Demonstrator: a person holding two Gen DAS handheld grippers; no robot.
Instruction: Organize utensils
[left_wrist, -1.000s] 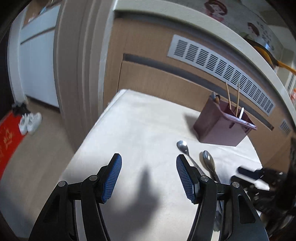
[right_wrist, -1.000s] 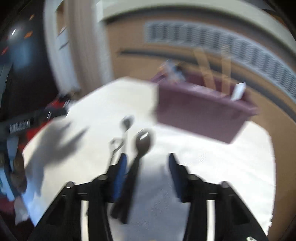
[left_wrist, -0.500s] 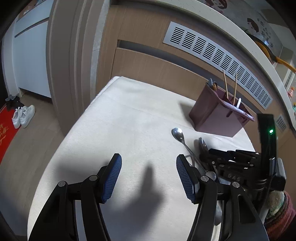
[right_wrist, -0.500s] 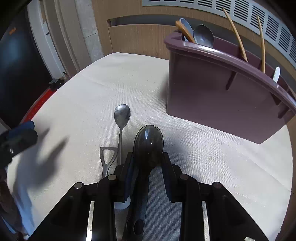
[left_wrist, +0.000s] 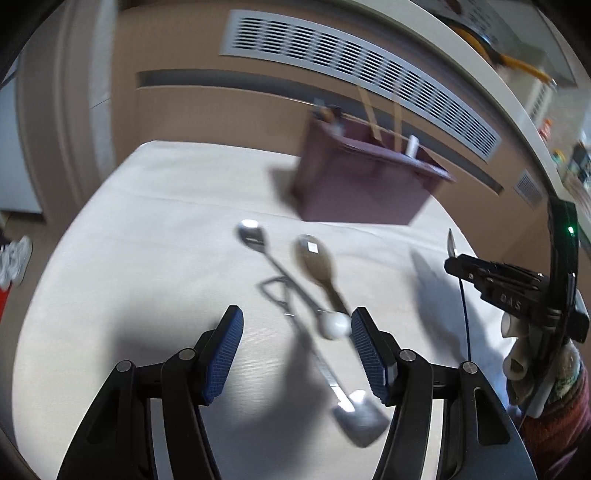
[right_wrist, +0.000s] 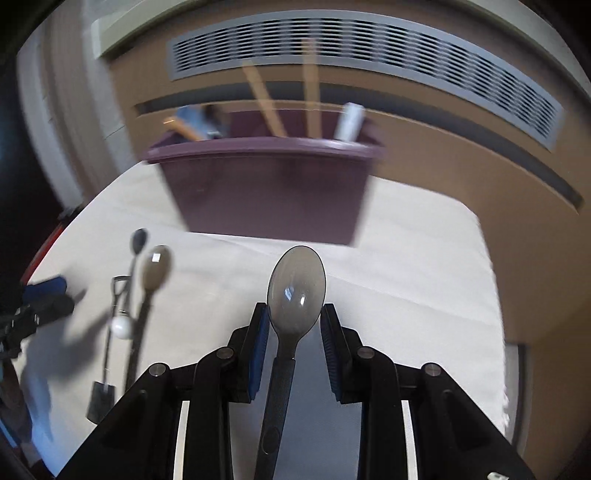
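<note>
Three utensils (left_wrist: 303, 291) before maroon caddy (left_wrist: 362, 184)

Left claw (left_wrist: 295, 354) closing; right claw (right_wrist: 293, 332) clamped

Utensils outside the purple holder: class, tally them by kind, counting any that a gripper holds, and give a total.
Dark plastic spoons: 2, the held spoon and the lying spoon
Metal spoon with white ball end: 1
Shovel-shaped metal spoon: 1
Total: 4
</note>
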